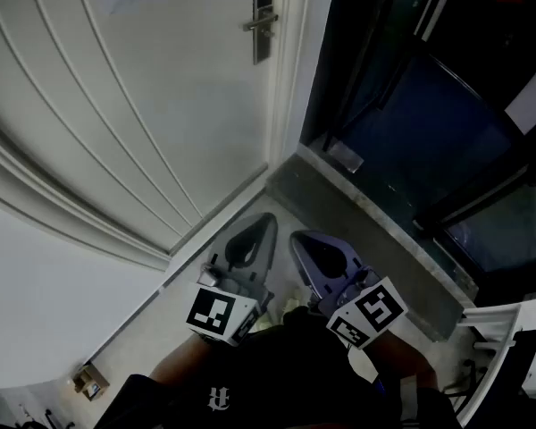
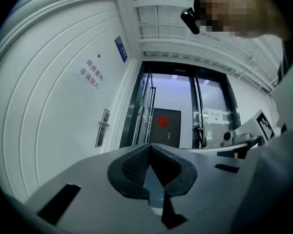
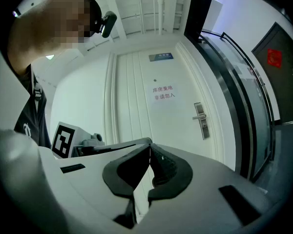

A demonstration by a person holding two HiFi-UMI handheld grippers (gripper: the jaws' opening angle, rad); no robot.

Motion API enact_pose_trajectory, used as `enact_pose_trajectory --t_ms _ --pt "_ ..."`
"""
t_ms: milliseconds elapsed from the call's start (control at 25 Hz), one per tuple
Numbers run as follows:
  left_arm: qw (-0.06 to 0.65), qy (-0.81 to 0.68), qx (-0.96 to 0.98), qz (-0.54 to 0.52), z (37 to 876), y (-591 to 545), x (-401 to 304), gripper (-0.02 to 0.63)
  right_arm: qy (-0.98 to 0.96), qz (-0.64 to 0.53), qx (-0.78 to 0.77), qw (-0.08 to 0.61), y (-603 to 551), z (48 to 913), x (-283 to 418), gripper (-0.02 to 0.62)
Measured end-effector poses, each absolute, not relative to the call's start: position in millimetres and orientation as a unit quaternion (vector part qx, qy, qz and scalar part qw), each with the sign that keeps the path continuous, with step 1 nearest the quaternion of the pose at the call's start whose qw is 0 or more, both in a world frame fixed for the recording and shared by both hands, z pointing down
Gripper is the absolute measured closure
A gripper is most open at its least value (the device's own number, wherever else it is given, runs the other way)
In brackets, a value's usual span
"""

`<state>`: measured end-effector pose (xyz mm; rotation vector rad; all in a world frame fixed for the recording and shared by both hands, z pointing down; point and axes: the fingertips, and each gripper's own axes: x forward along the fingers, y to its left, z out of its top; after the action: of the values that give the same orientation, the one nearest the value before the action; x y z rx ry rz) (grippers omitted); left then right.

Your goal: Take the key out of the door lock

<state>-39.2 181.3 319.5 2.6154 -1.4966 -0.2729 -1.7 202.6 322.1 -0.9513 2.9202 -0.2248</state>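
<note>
The white door (image 1: pixel 152 105) carries a metal lock plate with a lever handle (image 1: pixel 262 21) near its right edge, far ahead of both grippers. The lock plate also shows small in the left gripper view (image 2: pixel 103 127) and the right gripper view (image 3: pixel 201 120). No key can be made out at this distance. My left gripper (image 1: pixel 266 220) and right gripper (image 1: pixel 298 238) hang low, side by side, close to my body. Both are shut with nothing between the jaws, whose tips meet in the left (image 2: pixel 150 147) and right (image 3: pixel 150 148) gripper views.
A paper notice with red characters (image 3: pixel 163 92) hangs on the door under a small blue plate (image 3: pixel 161 57). A dark glass doorway (image 1: pixel 429 123) with a stone threshold (image 1: pixel 366 231) lies to the right. A dark door with a red decoration (image 2: pixel 164 126) stands beyond it.
</note>
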Motion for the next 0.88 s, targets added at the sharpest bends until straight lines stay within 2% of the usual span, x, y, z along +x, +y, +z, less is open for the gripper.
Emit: enact_pose_trajectory --t_ms 880 --pt "0.043 -0.568 0.818 -0.084 314 -36 -15 0.6 0.971 -0.063 -0.23 0.031 -24 313 22 0.58"
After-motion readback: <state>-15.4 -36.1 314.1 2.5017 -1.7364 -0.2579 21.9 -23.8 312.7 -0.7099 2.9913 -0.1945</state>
